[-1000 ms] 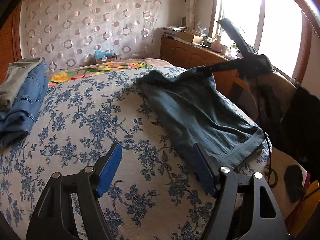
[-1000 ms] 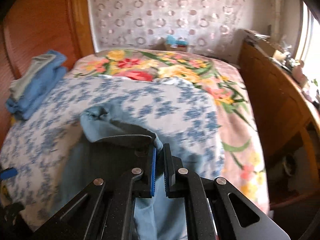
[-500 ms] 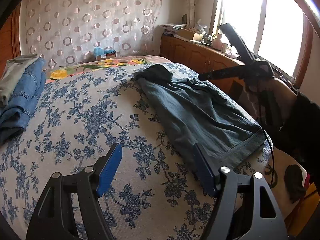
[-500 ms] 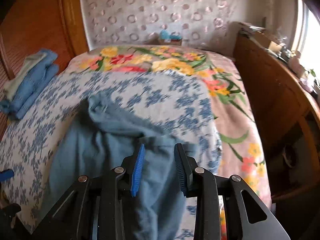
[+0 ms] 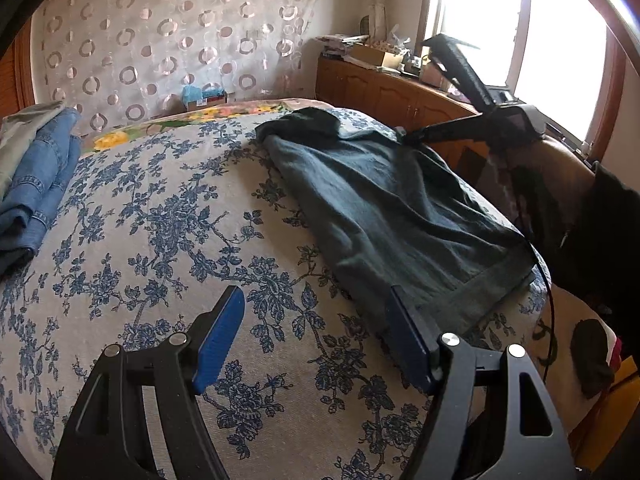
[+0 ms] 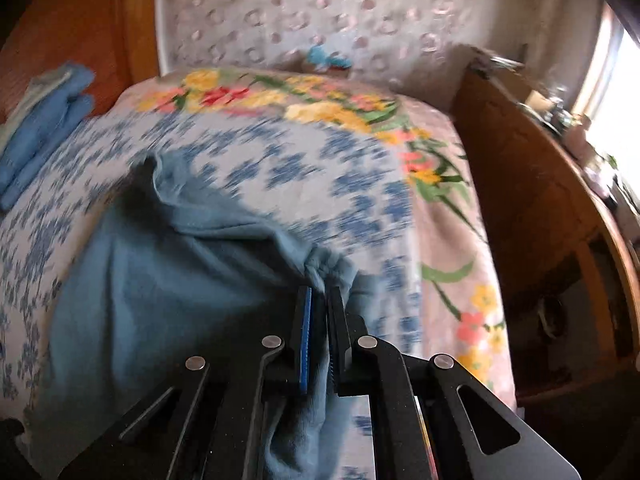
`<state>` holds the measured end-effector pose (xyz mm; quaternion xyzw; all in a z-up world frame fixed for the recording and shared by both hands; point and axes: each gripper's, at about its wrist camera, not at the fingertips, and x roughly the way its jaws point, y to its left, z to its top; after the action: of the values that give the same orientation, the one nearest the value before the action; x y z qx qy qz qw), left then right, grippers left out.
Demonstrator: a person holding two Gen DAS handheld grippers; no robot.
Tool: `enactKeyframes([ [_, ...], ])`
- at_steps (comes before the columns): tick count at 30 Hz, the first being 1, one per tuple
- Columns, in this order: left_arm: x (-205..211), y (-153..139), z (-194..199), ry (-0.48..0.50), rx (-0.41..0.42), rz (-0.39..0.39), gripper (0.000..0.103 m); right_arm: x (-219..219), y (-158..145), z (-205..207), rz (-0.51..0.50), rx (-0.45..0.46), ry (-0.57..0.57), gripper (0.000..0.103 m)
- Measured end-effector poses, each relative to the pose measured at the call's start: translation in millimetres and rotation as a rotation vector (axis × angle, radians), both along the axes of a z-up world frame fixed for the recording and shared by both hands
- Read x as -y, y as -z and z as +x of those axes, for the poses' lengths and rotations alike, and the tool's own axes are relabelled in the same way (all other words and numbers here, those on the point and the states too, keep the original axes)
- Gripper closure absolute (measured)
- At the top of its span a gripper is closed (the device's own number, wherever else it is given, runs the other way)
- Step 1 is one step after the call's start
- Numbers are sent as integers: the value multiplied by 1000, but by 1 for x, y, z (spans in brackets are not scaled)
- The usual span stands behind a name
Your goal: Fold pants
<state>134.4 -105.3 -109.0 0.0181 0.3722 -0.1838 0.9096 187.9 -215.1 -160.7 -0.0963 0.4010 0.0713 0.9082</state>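
Observation:
Dark blue-grey pants (image 5: pixel 392 208) lie lengthwise on the right side of the flowered bedspread (image 5: pixel 168 216), hem end nearest my left gripper. My left gripper (image 5: pixel 315 293) hovers open just above the bed, its right finger (image 5: pixel 408 332) beside the hem corner and nothing between the pads. At the far end, my right gripper (image 5: pixel 402 134) meets the edge of the cloth. In the right wrist view the right gripper (image 6: pixel 318 292) is shut on a bunched fold of the pants (image 6: pixel 168 280), low over the bed.
A stack of folded jeans (image 5: pixel 36 176) sits at the bed's left edge, also seen as folded jeans (image 6: pixel 44 120). A wooden cabinet (image 5: pixel 384 92) with clutter runs along the right, close to the bed. A person's dark sleeve (image 5: pixel 592 220) is at right.
The right gripper opened, sank toward the bed and shut again on the pants' far edge. The raised end of the pants came down flat. The left gripper stayed put.

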Motion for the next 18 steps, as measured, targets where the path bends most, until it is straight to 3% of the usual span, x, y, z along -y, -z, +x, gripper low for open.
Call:
enactKeyframes([
  [2, 0, 0, -1, -1, 1, -2, 30, 8, -3, 4, -11, 24, 54, 92],
  [3, 0, 0, -1, 0, 1, -3, 30, 12, -4, 6, 4, 21, 60, 84],
  [9, 0, -1, -2, 2, 1, 4, 30, 25, -4, 3, 31, 41, 65, 80],
  [18, 1, -5, -5, 13, 7, -6, 30, 31, -9, -72, 127, 94, -26, 64],
])
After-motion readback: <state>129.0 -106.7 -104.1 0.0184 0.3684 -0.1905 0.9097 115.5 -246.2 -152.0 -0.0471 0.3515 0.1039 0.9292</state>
